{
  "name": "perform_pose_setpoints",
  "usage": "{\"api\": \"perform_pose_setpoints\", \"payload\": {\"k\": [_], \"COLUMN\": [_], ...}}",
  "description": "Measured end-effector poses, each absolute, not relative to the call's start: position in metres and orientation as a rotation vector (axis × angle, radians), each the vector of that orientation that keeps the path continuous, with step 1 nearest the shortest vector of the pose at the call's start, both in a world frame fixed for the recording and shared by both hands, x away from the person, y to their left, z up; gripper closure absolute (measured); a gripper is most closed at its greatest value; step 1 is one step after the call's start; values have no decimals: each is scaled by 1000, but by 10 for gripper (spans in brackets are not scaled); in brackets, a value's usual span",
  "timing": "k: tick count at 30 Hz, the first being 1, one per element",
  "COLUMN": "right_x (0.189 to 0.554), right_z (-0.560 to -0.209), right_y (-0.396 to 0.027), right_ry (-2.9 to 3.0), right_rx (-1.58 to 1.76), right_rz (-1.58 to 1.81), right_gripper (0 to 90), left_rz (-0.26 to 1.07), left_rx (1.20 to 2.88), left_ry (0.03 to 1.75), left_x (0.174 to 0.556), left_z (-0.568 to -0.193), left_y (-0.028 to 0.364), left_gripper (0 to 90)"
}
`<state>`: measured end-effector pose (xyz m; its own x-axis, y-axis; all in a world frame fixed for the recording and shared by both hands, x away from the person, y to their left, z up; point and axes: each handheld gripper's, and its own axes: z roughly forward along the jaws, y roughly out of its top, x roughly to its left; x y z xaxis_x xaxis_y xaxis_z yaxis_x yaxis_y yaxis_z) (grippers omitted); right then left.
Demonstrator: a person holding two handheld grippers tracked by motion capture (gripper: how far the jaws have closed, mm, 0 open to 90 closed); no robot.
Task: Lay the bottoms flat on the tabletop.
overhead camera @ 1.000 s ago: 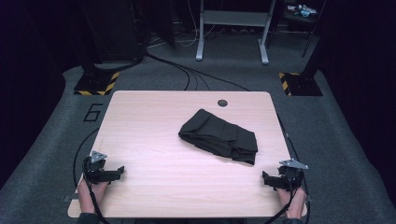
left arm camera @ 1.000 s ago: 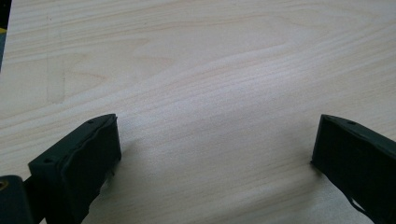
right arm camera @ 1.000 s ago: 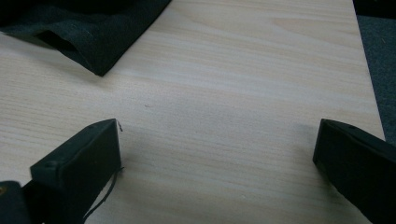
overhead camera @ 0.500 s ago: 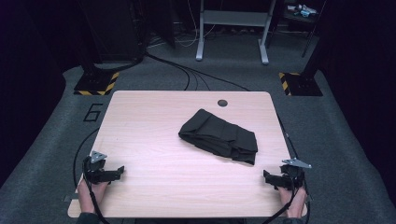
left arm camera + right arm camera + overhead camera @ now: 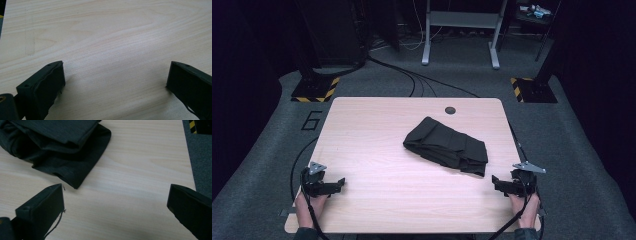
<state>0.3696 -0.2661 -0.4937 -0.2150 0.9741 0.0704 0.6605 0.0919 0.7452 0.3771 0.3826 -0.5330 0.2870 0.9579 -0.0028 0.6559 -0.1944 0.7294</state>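
The folded black garment (image 5: 446, 146) lay right of the bench's (image 5: 362, 130) centre, untouched. The left tool (image 5: 337, 184) rested at the near left corner and the right tool (image 5: 495, 181) near the near right corner, both spread wide, apparently readying a reach for it.

Your left gripper (image 5: 329, 186) rests at the near left corner of the table (image 5: 372, 125), your right gripper (image 5: 507, 185) at the near right corner, well apart. The folded cloth (image 5: 447, 147) lies on the table right of centre, ahead of your right gripper and near it. A round hole (image 5: 450, 109) sits behind the cloth, near the far edge.
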Motion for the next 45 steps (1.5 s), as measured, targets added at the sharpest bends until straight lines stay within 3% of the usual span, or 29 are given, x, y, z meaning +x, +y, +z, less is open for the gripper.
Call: {"api": "perform_pose_setpoints", "payload": {"k": [23, 45], "right_x": [403, 473], "right_z": [-454, -446], "right_y": [-228, -163], "right_ry": [1997, 2125], "right_rx": [1474, 1442], "right_rz": [1003, 1043], "right_gripper": [0, 3], "left_rz": [622, 624], "left_rx": [1934, 1934], "left_ry": [1441, 1441], "left_x": [377, 377], "left_z": [-533, -533], "left_y": [383, 383], "left_gripper": [15, 17]}}
